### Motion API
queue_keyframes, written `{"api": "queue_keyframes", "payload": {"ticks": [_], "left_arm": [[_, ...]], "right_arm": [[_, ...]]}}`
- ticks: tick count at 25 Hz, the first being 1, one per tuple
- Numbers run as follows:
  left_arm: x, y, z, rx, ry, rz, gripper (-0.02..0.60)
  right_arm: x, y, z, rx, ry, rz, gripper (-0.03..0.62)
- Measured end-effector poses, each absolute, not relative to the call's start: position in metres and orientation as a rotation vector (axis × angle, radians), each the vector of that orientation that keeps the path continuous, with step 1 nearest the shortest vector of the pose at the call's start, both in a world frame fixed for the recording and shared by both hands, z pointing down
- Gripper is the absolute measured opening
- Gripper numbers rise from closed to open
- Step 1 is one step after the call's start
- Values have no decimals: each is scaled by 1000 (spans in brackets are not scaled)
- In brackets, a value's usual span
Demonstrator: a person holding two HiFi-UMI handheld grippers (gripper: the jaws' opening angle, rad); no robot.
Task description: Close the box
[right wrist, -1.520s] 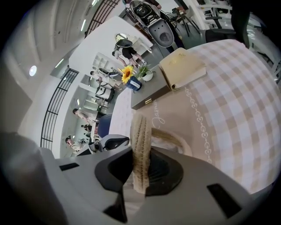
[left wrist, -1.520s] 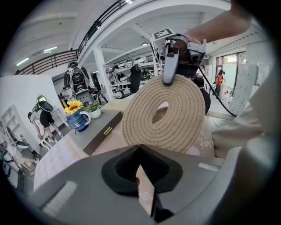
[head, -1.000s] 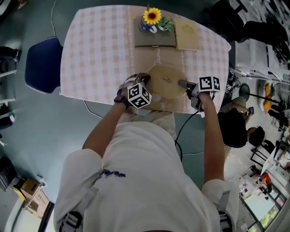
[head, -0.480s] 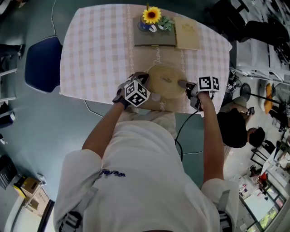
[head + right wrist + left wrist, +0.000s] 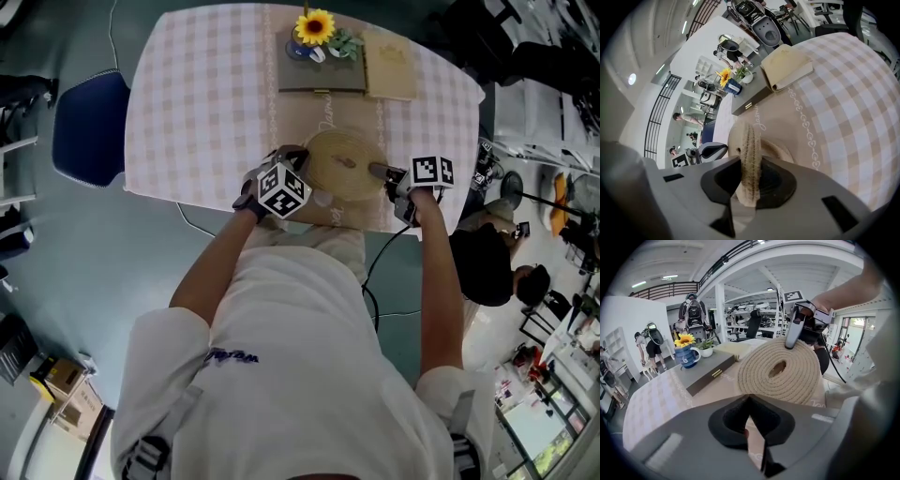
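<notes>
**Head view.** The checked table (image 5: pixel 197 103) fills the upper part of the frame. The woven lid (image 5: pixel 342 167) sits at centre, near the table's lower edge, on a beige runner (image 5: pixel 323 120). The left gripper (image 5: pixel 309 184) is at the lid's left edge and the right gripper (image 5: pixel 377 172) at its right edge. At the top of the frame lie a grey case (image 5: pixel 323 78), a sunflower mug (image 5: pixel 314 30) and a book (image 5: pixel 391 73). A blue chair (image 5: pixel 89 131) stands at the left.

**Left gripper view.** The left gripper (image 5: pixel 750 400) occupies the lower centre. Its jaw tips stand together with nothing between them. The woven lid (image 5: pixel 780 373) is tilted up at centre right, showing a coiled face with a central hole. The right gripper (image 5: pixel 790 343) clamps its upper edge. The grey case (image 5: pixel 705 373) and the sunflower mug (image 5: pixel 686 361) stand at the left.

**Right gripper view.** The right gripper (image 5: pixel 751 174) is closed on the woven lid (image 5: pixel 750 140), which is seen edge-on at lower centre. The box (image 5: pixel 782 149) shows as a pale curved rim just right of the lid. The book (image 5: pixel 787 65) lies at upper centre and the grey case (image 5: pixel 749 102) left of it.
</notes>
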State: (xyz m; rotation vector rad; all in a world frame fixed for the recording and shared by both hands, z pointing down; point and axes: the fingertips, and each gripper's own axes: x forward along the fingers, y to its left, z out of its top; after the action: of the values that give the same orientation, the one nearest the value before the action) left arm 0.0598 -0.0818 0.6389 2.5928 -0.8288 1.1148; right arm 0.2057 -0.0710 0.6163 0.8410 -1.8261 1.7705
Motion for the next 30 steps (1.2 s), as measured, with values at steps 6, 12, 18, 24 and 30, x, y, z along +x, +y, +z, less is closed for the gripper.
{"api": "queue_keyframes", "payload": {"ticks": [6,12,18,24,30], "left_arm": [[61,-81,637,2593,-826,1115,2],[59,-81,636,2602,-799,1144,2],[50,-78,631,2605,-801,1181,2],[66,-78,626,2619,-786,1220,2],[52,-79,620,2599,-812,1227,2]], "right_arm": [[210,-70,627,824,-1860,1823,77],[209,-66,636,817,-1877,1889,78],[194,-66,637,775,-1918,1906,78],[205,-67,641,720,-1955,1949,74],[191,-63,641,638,-1988,2004,66]]}}
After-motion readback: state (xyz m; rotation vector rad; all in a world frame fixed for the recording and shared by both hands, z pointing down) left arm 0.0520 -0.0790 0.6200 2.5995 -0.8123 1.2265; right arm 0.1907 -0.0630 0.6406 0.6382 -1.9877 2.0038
